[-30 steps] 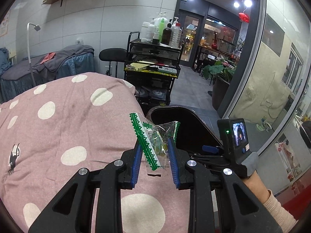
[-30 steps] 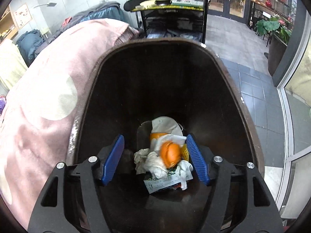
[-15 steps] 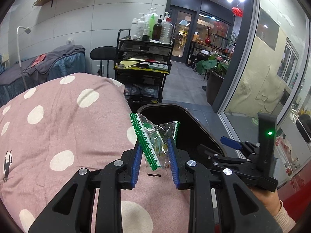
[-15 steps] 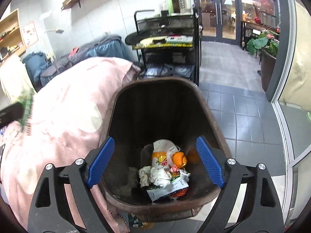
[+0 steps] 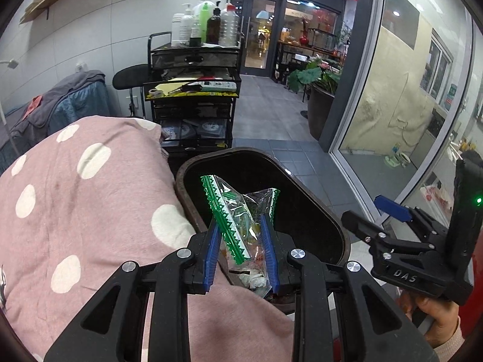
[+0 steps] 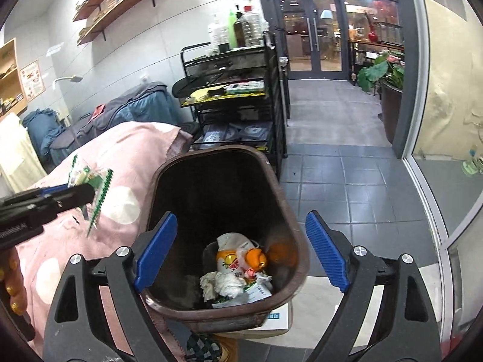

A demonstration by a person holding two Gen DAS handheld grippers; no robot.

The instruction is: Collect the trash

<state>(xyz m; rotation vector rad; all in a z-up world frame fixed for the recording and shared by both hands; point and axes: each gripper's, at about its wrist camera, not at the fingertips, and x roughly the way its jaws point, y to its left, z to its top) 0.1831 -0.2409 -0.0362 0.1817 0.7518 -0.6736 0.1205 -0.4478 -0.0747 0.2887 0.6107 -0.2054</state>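
Observation:
My left gripper [image 5: 240, 235] is shut on a clear plastic wrapper with green zigzag edges [image 5: 235, 214]. It holds the wrapper over the near rim of a dark brown trash bin [image 5: 338, 235]. In the right wrist view the wrapper [image 6: 99, 190] hangs over the pink bed, left of the bin [image 6: 169, 169]. My right gripper [image 6: 238, 252] is open and empty above the bin's near end. The bin holds crumpled tissues, an orange-printed carton [image 6: 231, 262] and orange peel. The right gripper also shows in the left wrist view [image 5: 389, 208], right of the bin.
A pink blanket with white dots [image 5: 75, 199] covers the bed left of the bin. A black trolley with bottles [image 5: 193, 90] stands behind the bin. Grey tiled floor [image 6: 338, 187] and a glass wall [image 5: 407, 96] lie to the right. A potted plant [image 6: 389, 90] stands near the door.
My left gripper has carried the wrapper right, from over the blanket to the bin's rim. My right gripper has lifted up and back out of the bin, its jaws opening wider.

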